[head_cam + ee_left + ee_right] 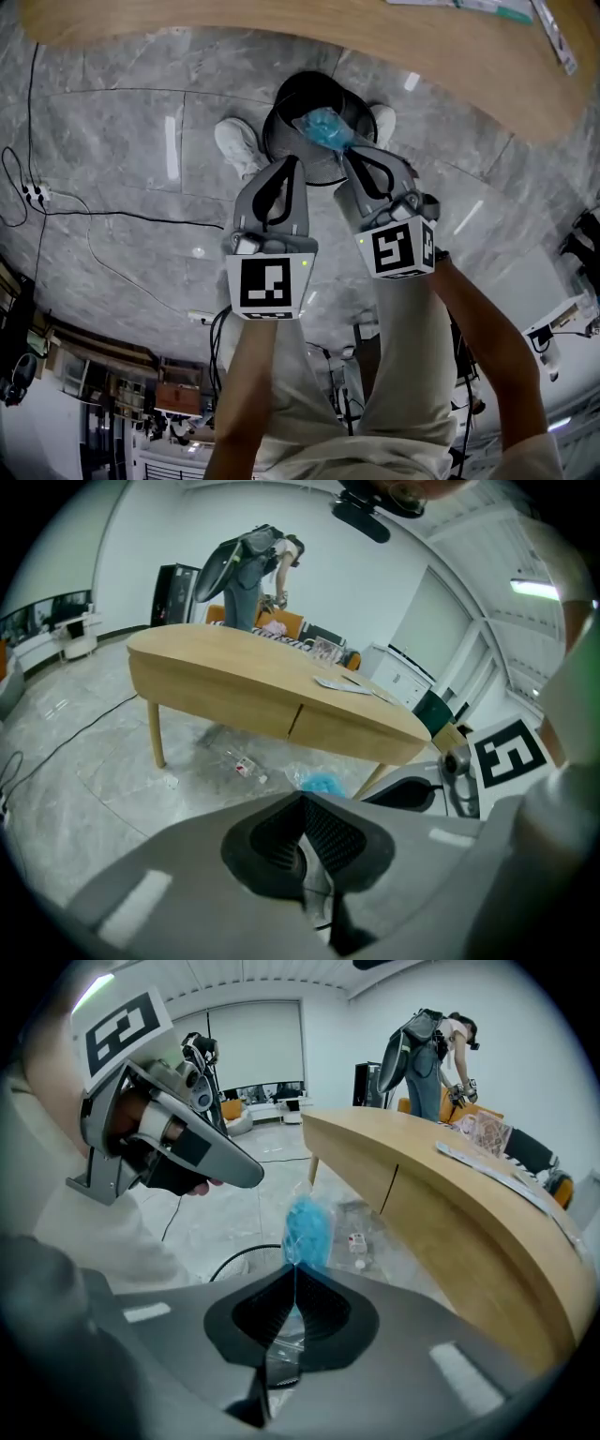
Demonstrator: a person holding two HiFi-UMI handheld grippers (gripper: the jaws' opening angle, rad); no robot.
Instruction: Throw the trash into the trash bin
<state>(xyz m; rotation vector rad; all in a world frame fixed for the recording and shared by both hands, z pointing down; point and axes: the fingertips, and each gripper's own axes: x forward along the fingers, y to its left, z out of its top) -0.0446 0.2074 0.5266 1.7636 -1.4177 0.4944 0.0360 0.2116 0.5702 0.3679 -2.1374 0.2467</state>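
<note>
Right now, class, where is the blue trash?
The trash is in the upper middle of the head view, pinched by the fingers of the right gripper, over the mouth of the black bin.

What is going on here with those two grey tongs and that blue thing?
A person is clearing up litter, with a hand-held gripper in each hand. The right gripper is pinched shut on a crumpled blue plastic bag and holds it over the black wire trash bin, which stands on the floor beside the wooden table. The left gripper is shut and empty, close alongside. The bag has not been let go yet.
</note>
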